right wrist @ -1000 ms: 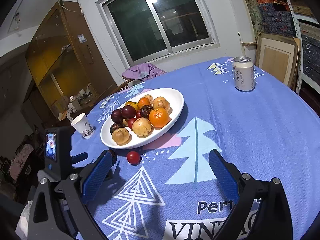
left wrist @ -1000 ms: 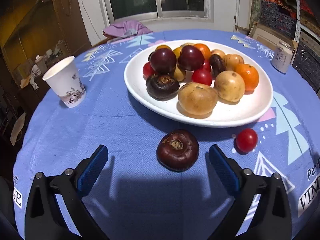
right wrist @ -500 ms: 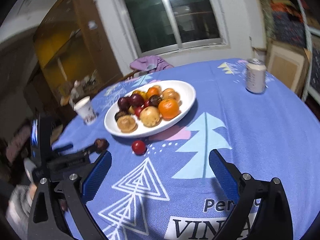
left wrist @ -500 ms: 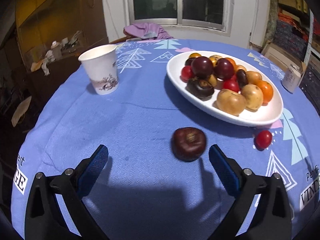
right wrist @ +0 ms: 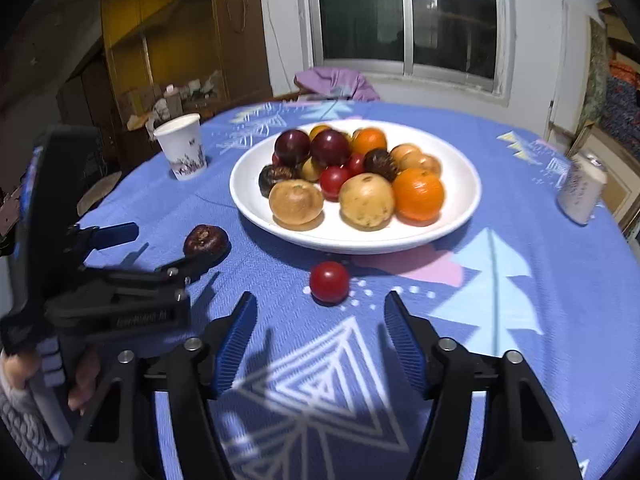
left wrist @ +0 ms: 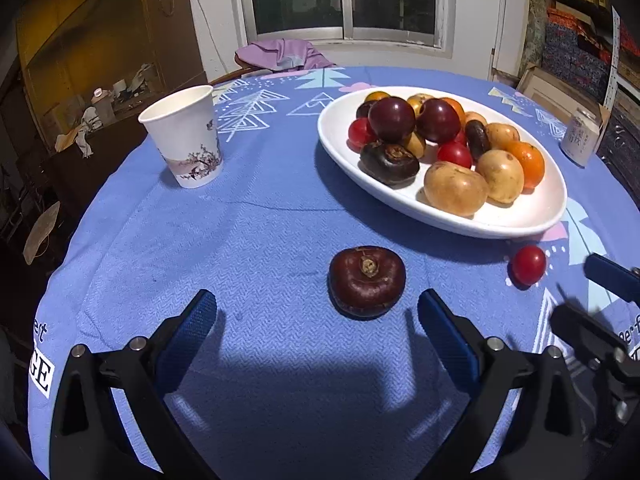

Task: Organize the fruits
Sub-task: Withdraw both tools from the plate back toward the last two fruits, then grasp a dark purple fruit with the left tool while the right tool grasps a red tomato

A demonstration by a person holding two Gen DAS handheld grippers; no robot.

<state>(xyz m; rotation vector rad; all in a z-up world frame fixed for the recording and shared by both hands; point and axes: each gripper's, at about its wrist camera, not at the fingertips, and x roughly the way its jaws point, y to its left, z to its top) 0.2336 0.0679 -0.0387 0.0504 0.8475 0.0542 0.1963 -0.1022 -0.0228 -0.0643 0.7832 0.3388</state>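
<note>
A white oval plate (left wrist: pixel 520 212) (right wrist: pixel 460 184) holds several fruits: dark plums, oranges, tan fruits and small red ones. A dark brown-red fruit (left wrist: pixel 366 280) (right wrist: pixel 206 240) lies on the blue cloth in front of the plate. My left gripper (left wrist: pixel 315 302) (right wrist: pixel 168 246) stands open just short of it, the fruit nearer its right finger. A small red tomato (left wrist: pixel 529 265) (right wrist: pixel 329 282) lies on the cloth to the right. My right gripper (right wrist: pixel 319 302) (left wrist: pixel 572 290) points at the tomato with its jaws closing. The tomato sits just ahead of its tips, untouched.
A paper cup (left wrist: pixel 188 136) (right wrist: pixel 182 146) stands at the left and a drink can (left wrist: pixel 580 136) (right wrist: pixel 582 190) at the far right. A purple cloth (left wrist: pixel 280 54) hangs over a chair beyond the round table. A hand in a knitted sleeve (right wrist: pixel 24 372) holds the left gripper.
The right gripper has dropped forward towards the tomato, rolled level and narrowed its jaws. It now shows at the right edge of the left wrist view. The left gripper backed off from the plate.
</note>
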